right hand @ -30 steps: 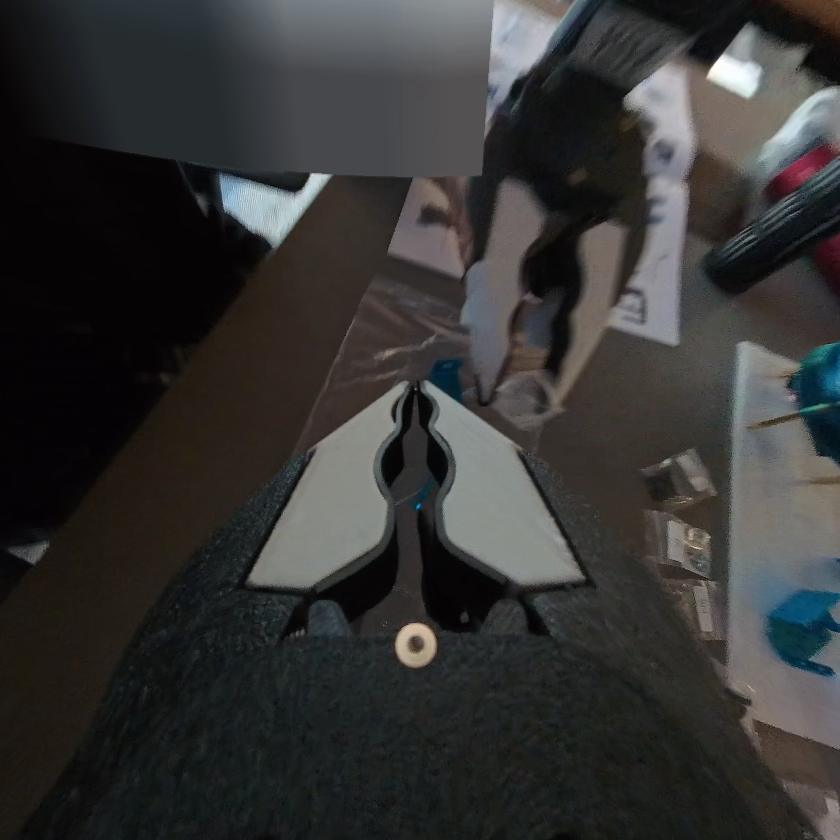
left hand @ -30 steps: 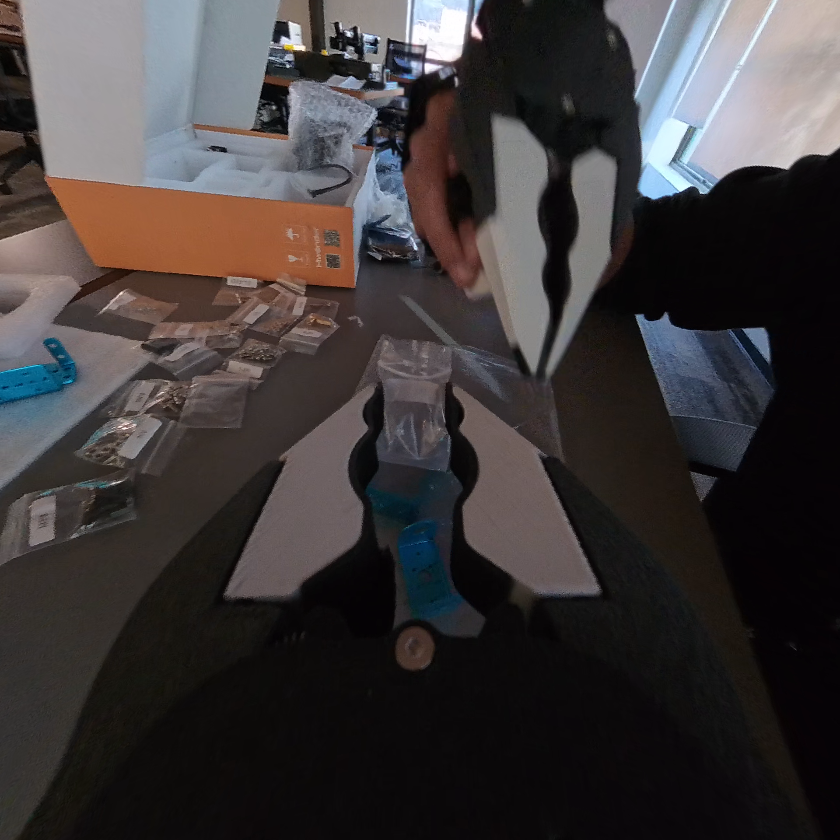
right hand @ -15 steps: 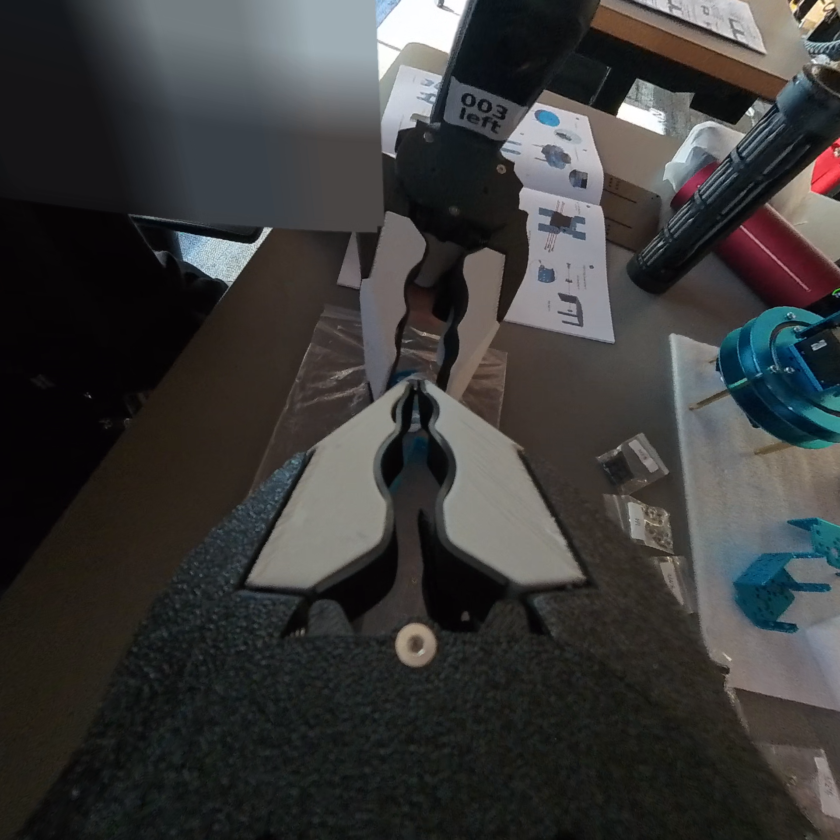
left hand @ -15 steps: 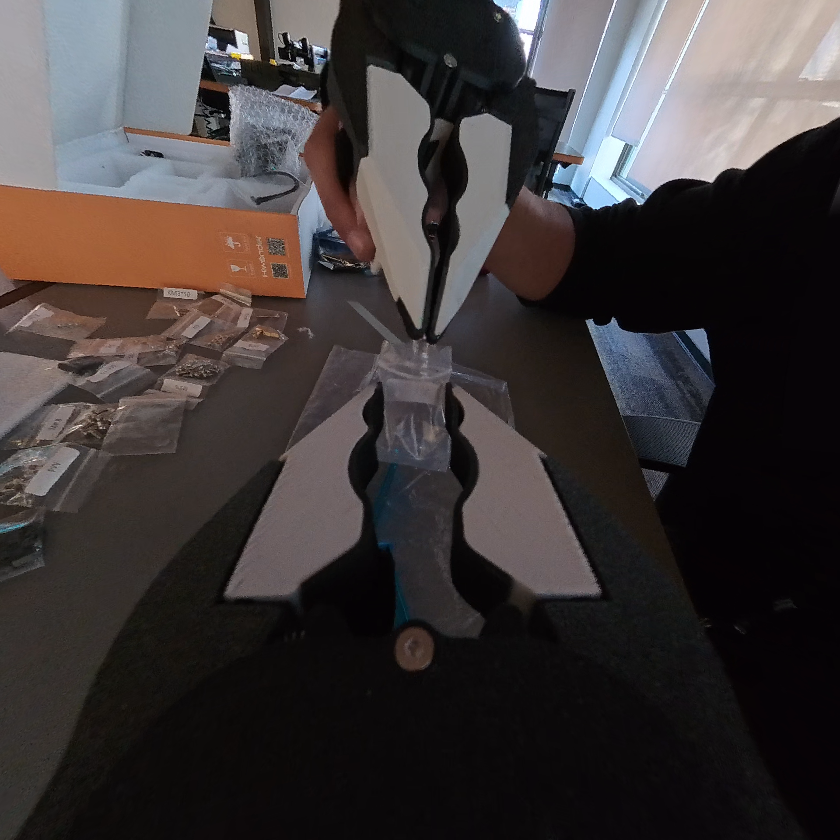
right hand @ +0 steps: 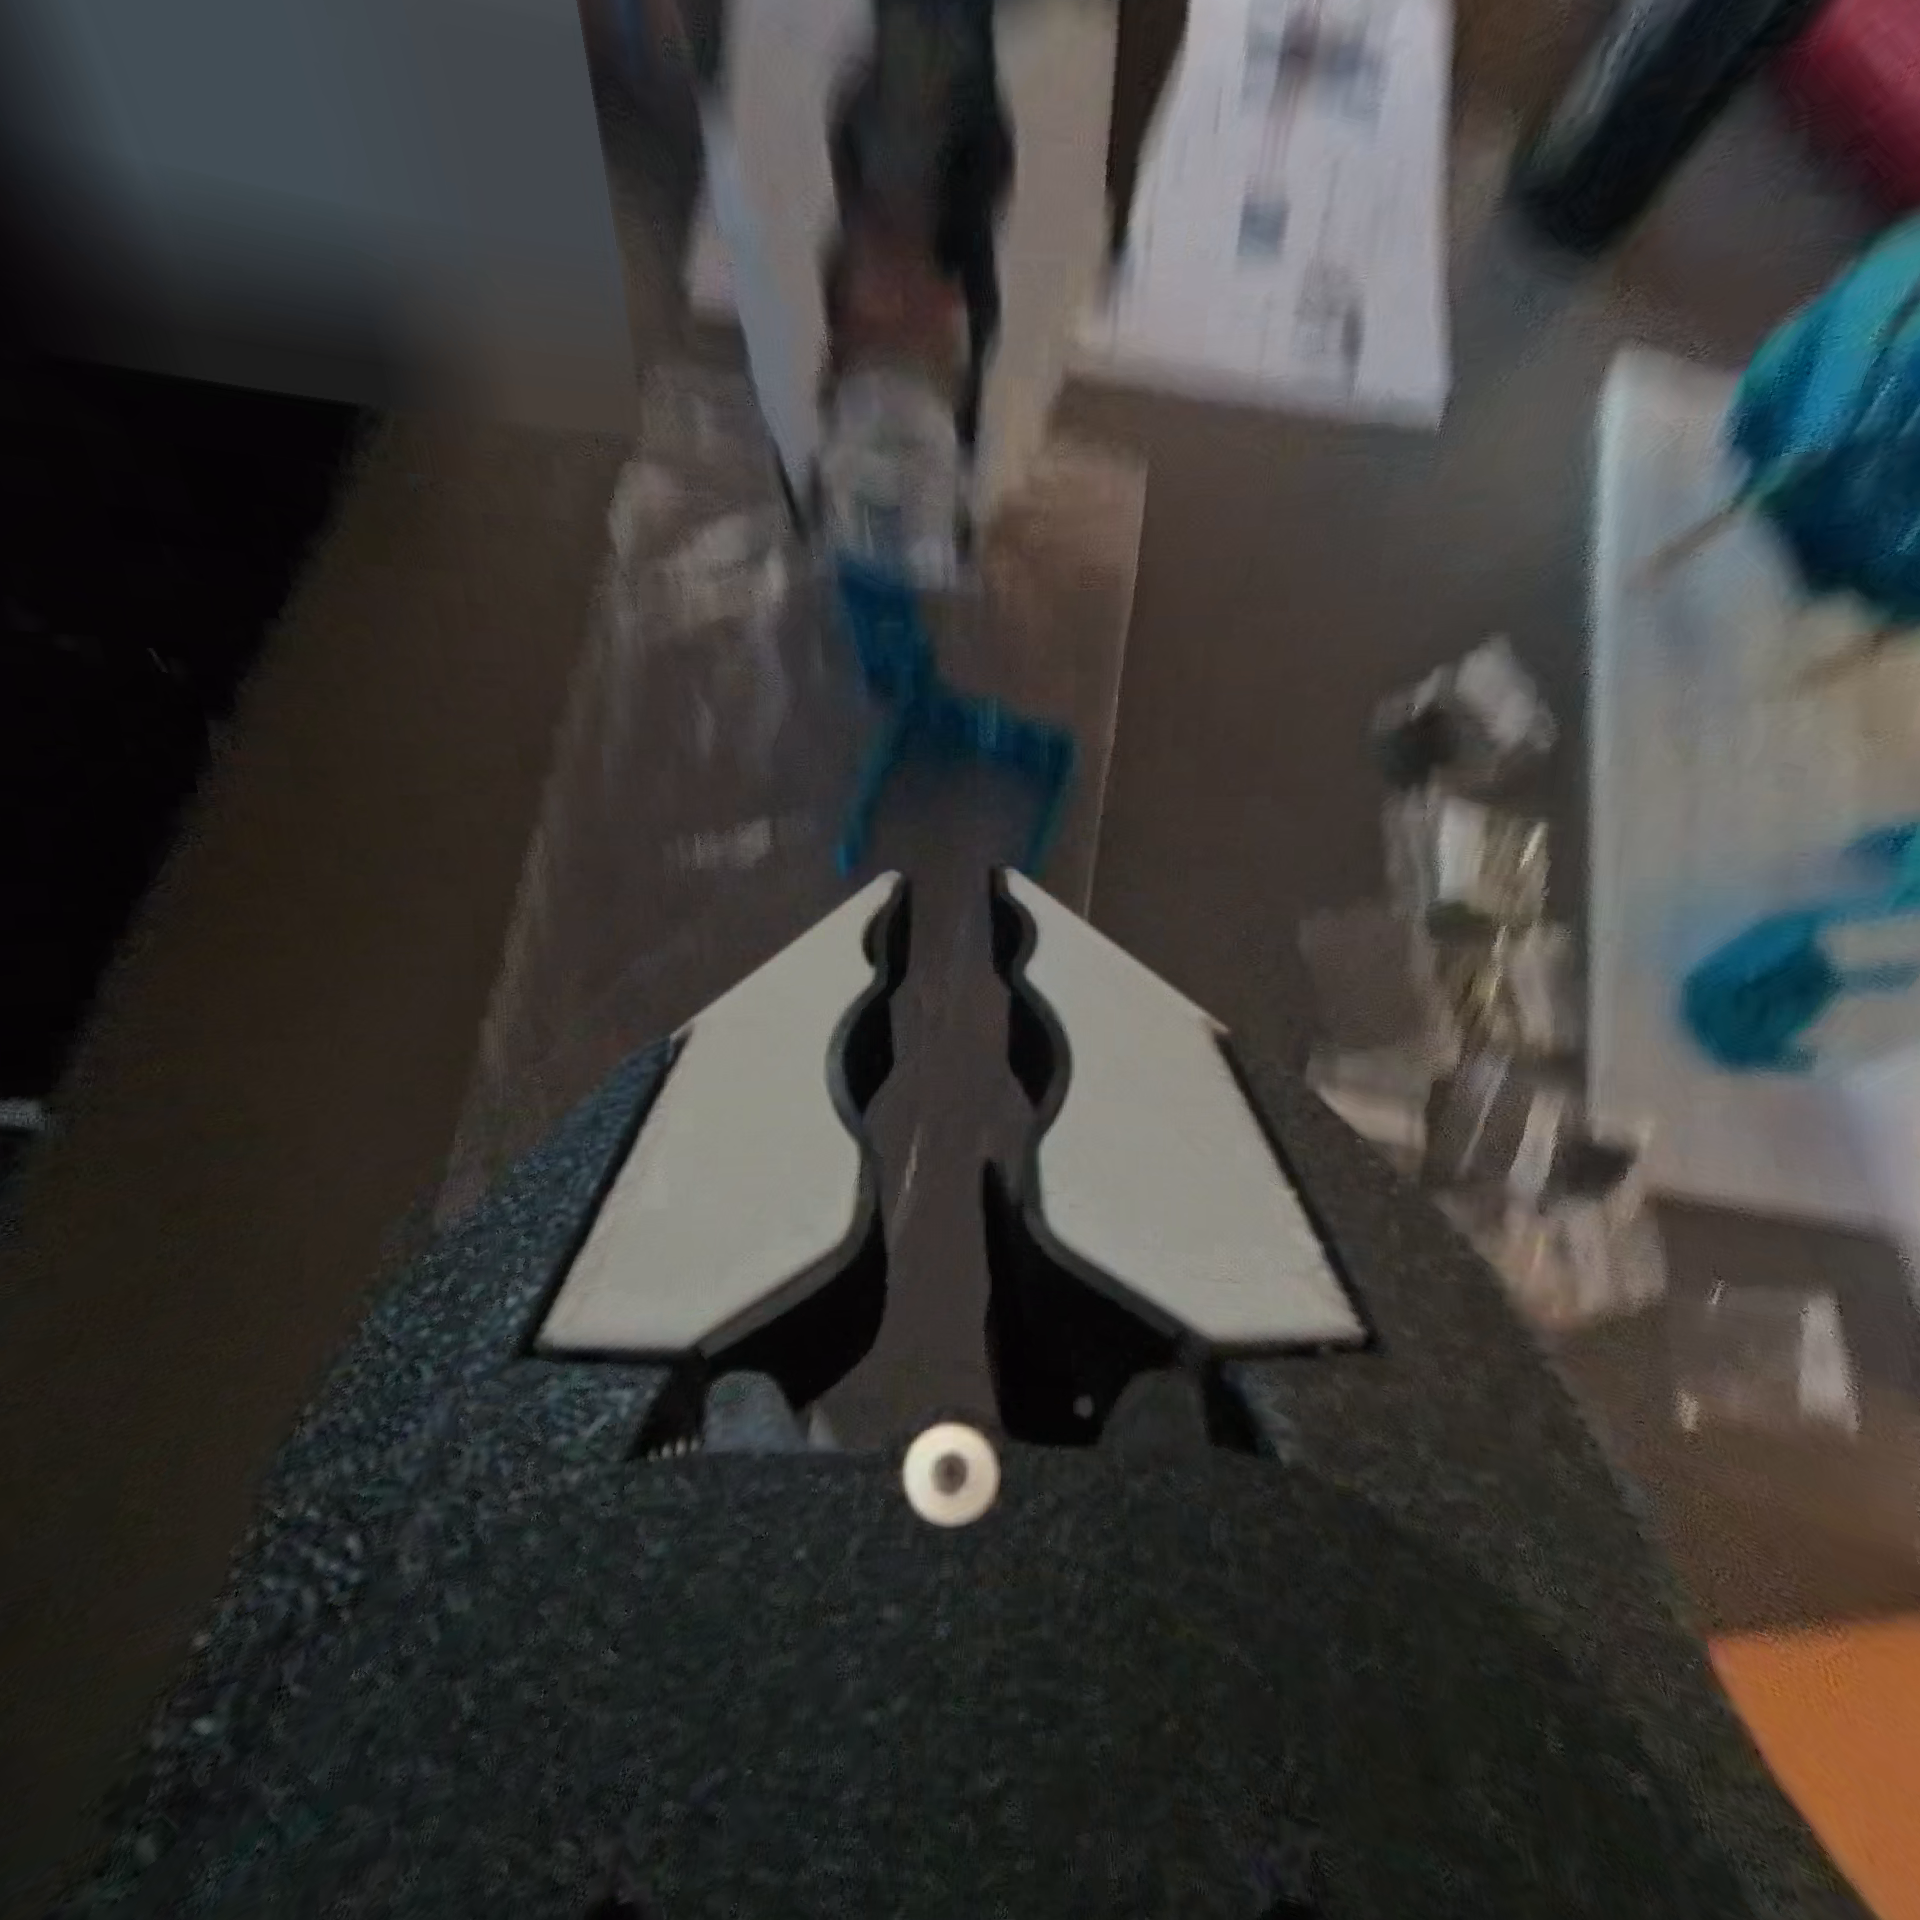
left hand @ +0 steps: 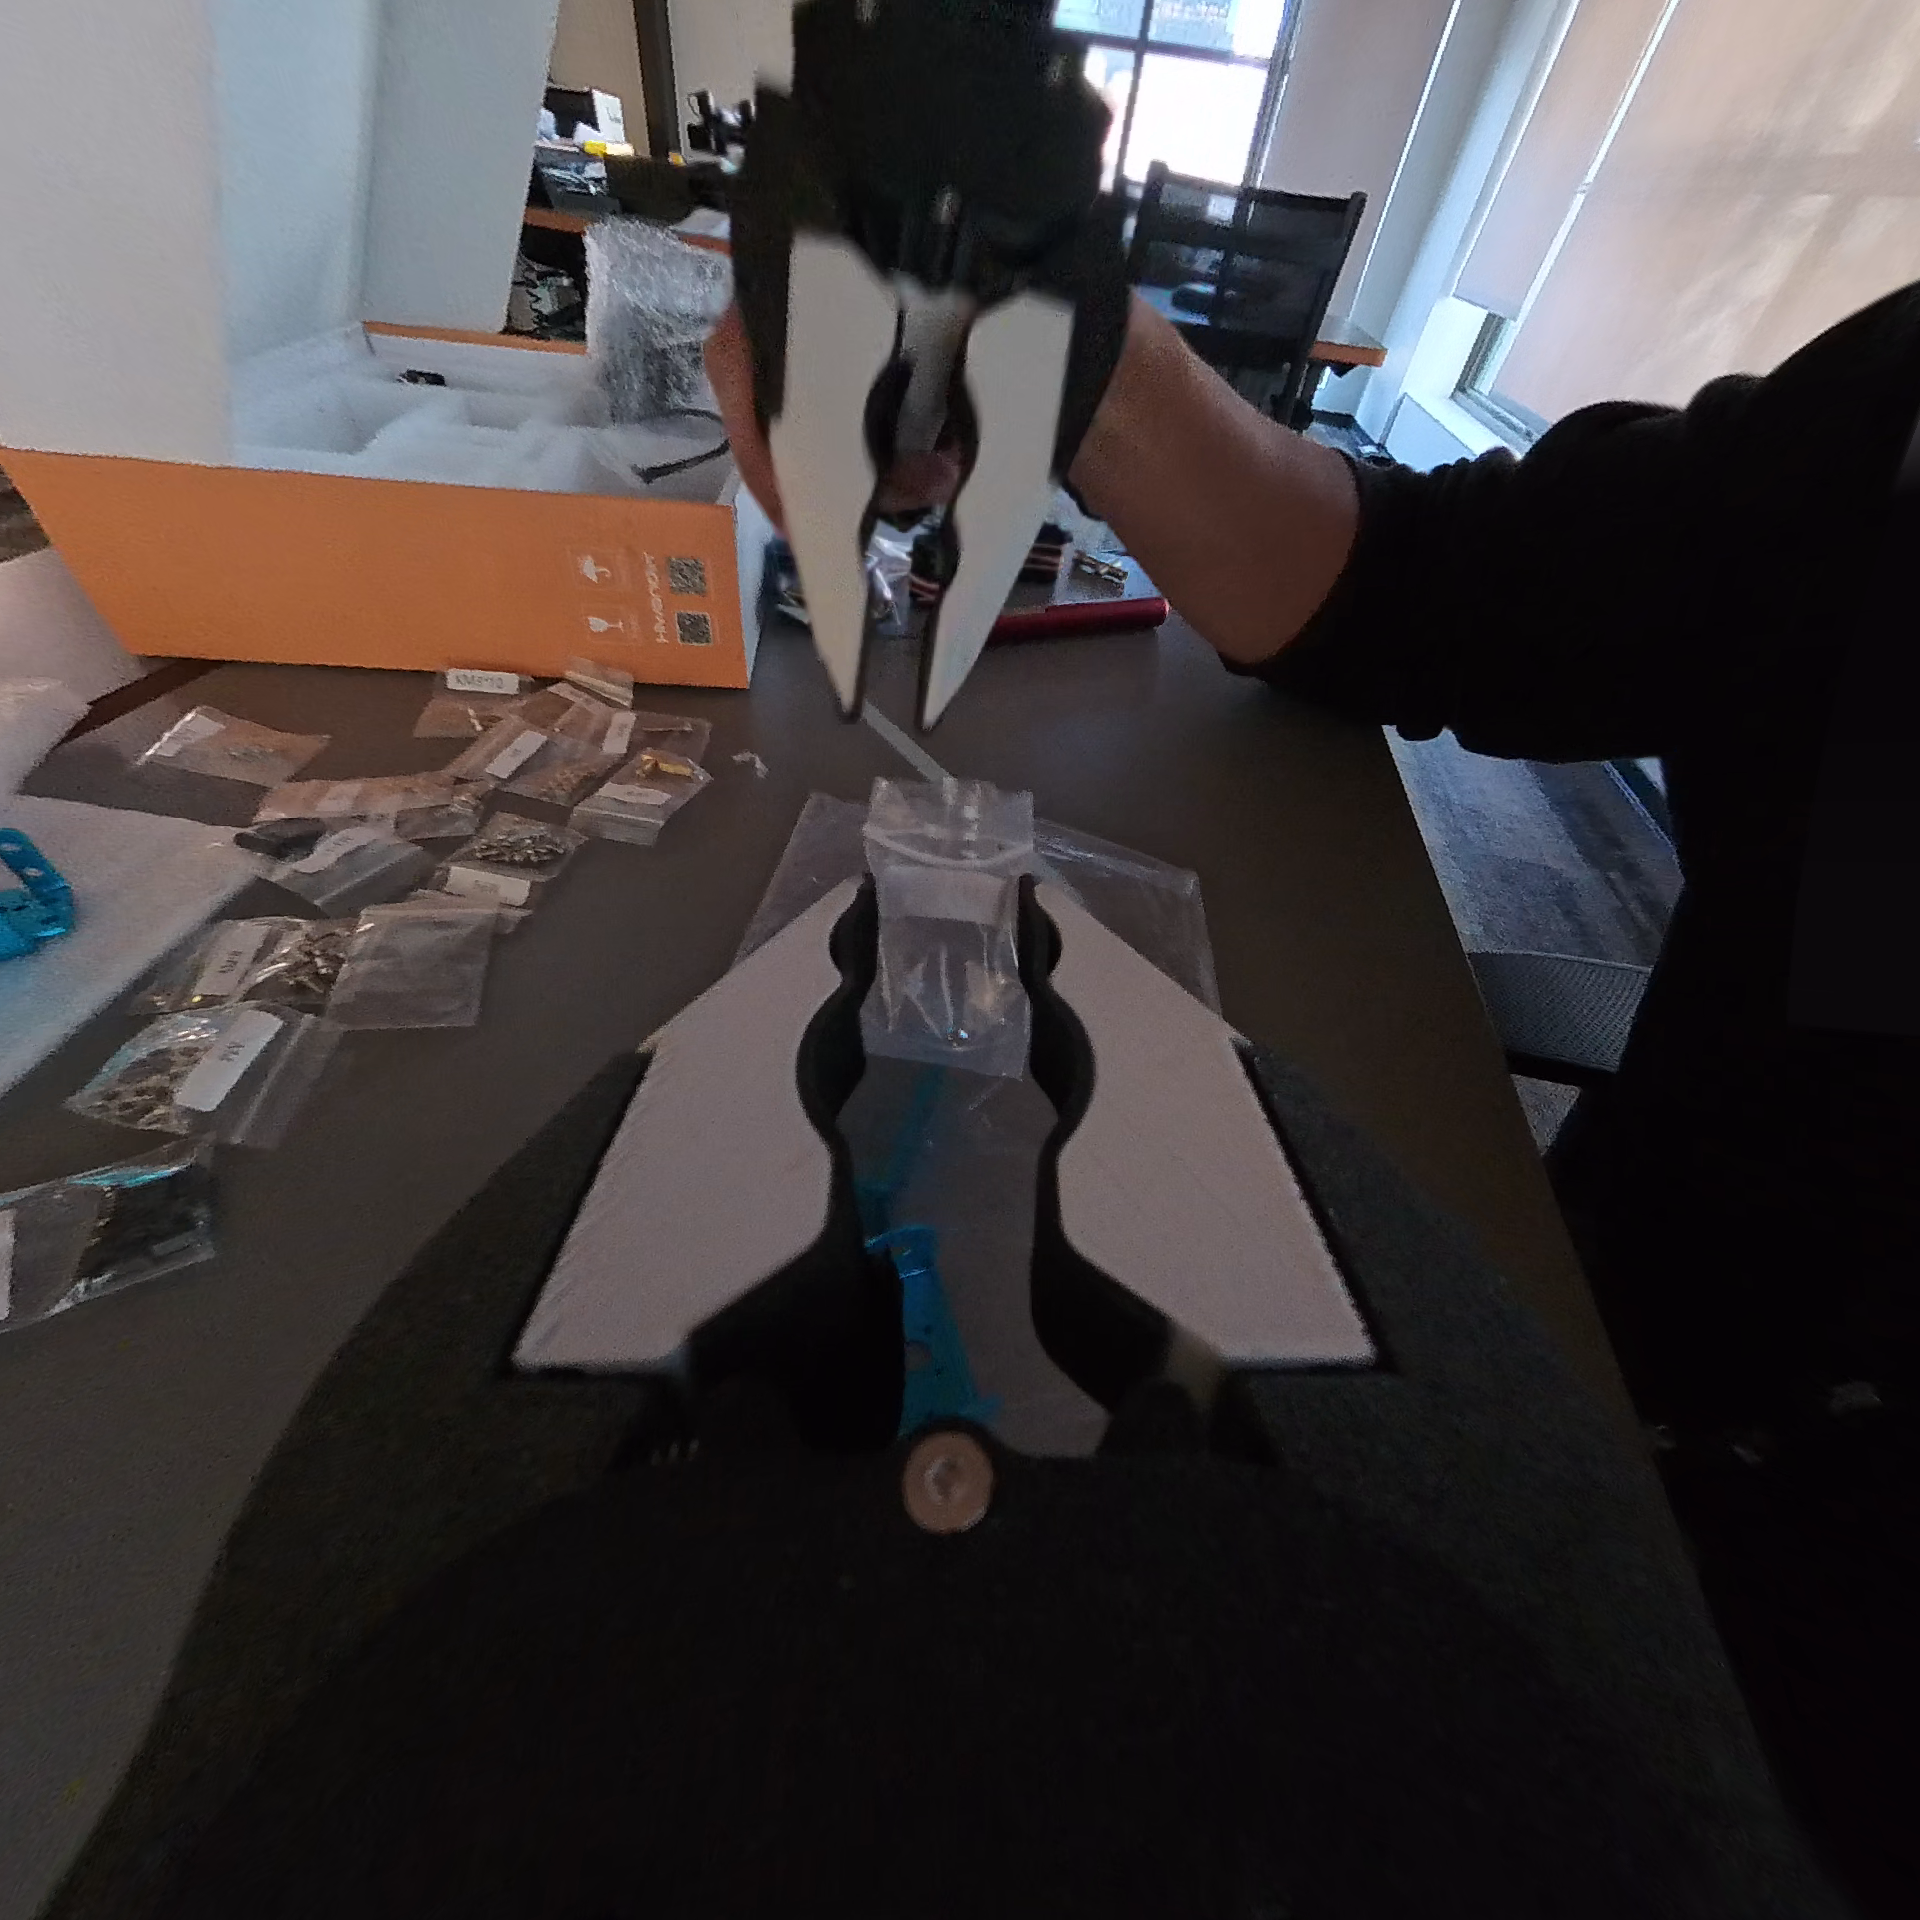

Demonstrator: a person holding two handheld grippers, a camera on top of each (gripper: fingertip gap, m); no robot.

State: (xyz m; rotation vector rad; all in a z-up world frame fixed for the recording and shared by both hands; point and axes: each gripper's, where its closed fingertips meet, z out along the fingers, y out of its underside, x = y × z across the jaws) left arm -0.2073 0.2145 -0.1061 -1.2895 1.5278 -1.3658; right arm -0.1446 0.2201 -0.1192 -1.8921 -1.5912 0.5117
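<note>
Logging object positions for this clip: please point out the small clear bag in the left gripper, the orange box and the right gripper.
small clear bag (left hand: 948,940): left wrist view, bag's middle.
orange box (left hand: 343,566): left wrist view, front wall.
right gripper (left hand: 886,717): left wrist view, between its fingertips.

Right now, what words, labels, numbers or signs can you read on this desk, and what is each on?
Orange box: printed symbols, a word and two square codes on its side; not quoted here.
Parts bags: white labels, most too small to read.
Printed sheet, right wrist view: too blurred to read.
</note>
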